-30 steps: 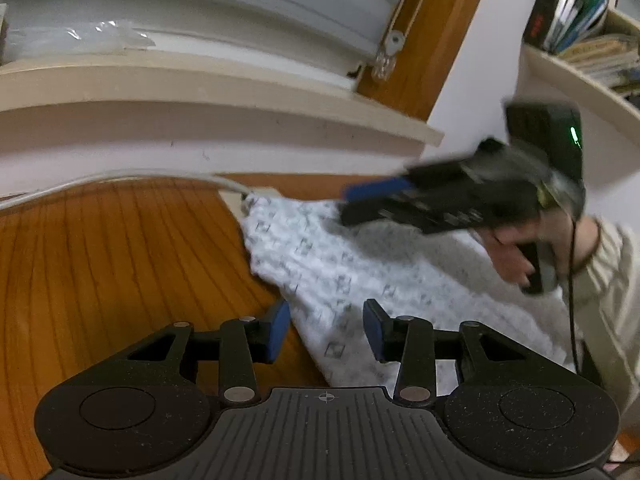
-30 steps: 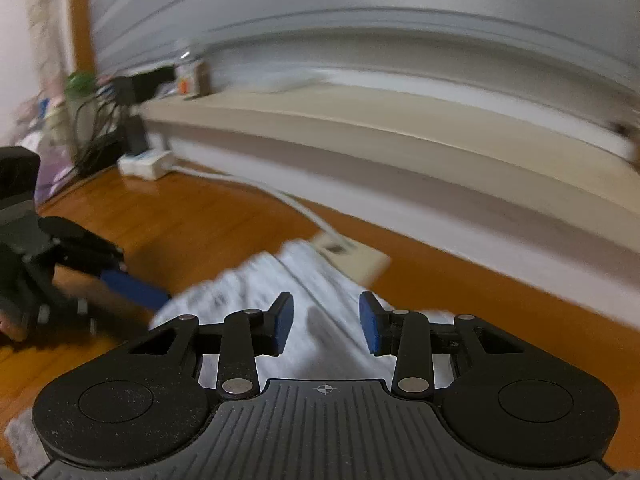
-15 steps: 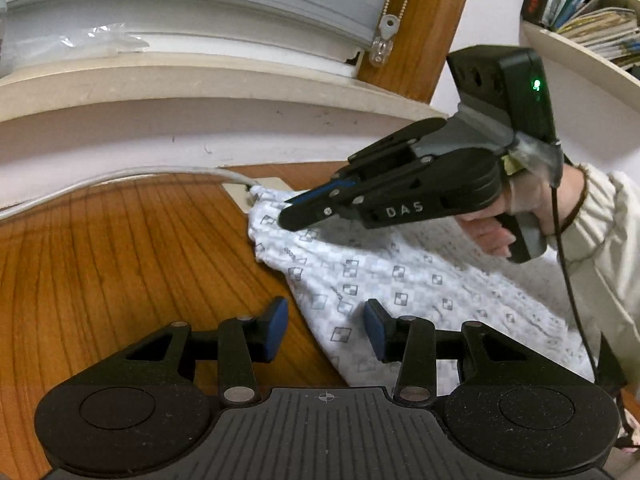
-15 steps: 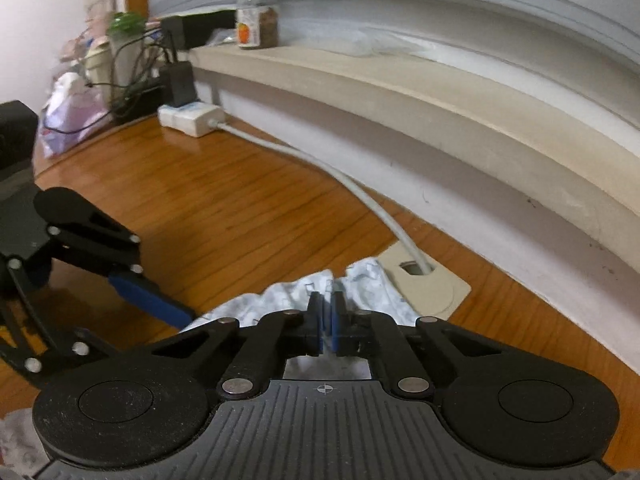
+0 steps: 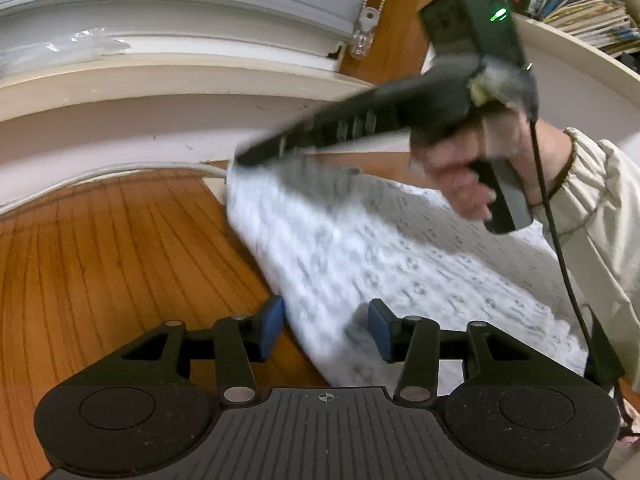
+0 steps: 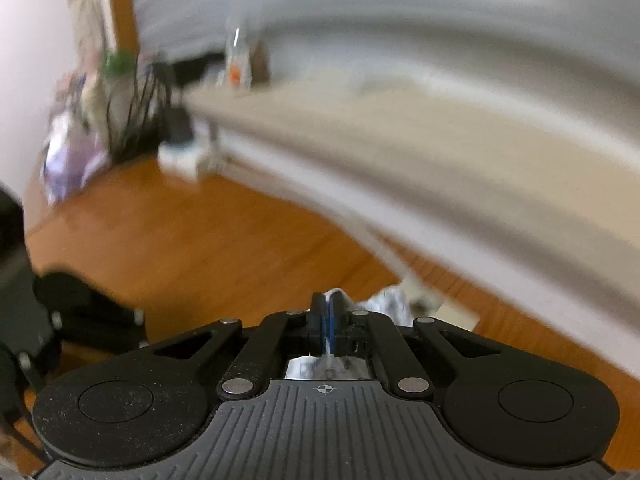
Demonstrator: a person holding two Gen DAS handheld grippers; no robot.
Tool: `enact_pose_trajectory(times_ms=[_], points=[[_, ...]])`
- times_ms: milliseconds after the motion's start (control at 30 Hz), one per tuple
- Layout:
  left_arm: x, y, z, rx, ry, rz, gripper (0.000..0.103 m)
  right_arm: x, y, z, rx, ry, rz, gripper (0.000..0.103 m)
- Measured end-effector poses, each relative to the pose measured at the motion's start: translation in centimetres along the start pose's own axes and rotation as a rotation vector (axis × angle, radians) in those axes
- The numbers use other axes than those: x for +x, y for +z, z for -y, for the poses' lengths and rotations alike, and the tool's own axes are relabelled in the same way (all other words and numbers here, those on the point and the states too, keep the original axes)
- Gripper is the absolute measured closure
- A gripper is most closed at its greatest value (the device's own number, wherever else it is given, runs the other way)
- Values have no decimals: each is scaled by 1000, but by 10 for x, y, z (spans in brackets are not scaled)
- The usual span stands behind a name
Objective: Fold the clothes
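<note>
A white cloth with small grey square prints point(image 5: 380, 248) lies on the wooden table point(image 5: 100, 260). My right gripper point(image 6: 327, 316) is shut on the cloth's far corner, and a strip of fabric shows between its blue pads. In the left wrist view the right gripper point(image 5: 242, 158) is blurred and holds that corner raised off the table. My left gripper point(image 5: 326, 324) hovers over the cloth's near left edge. Its jaws are opening, with the cloth's edge between the pads, which do not press on it.
A white cable point(image 5: 100, 174) runs along the table's back edge below a beige ledge point(image 5: 160, 80). Books fill a shelf point(image 5: 592, 12) at the upper right. A power strip point(image 6: 180, 156), cords and a jar point(image 6: 238, 60) sit far left. A hand point(image 5: 460, 176) and pale sleeve hold the right gripper.
My right gripper came down on the cloth's far corner, shut on it, and has lifted it upward. The left gripper stayed put and its jaws spread slightly wider.
</note>
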State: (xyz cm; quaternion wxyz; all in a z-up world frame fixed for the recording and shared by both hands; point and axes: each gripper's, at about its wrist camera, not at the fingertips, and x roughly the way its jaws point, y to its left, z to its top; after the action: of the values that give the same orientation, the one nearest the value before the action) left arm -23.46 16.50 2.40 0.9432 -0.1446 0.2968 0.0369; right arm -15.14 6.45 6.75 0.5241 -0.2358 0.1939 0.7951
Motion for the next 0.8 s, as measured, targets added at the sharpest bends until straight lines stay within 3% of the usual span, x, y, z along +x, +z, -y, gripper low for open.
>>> enact_pose_trajectory(times_ms=[67,167,433,500,633,767,800], points=[[-1,-2,4,7,1,-2,52,-16,2,3,17,-45,95,100],[-4,-7,11,20,-20,-8,52,-19,0,12,47,-106,152,100],[-33,-28,18,-25,-27,9,55,-9,-7,15,55,-94,133,100],[-45,-35,21,-22,9,24,54,-8,-7,14,53,-95,128,100],[-62,-37,35,22,94,58,56,-3,-9,16,47,-114,100,100],[-58,-38,56,106,96,27,56,3,-12,19,54,-133,76,100],[-55,-40,60,125,95,15,61,4,-13,19,54,-133,75,100]])
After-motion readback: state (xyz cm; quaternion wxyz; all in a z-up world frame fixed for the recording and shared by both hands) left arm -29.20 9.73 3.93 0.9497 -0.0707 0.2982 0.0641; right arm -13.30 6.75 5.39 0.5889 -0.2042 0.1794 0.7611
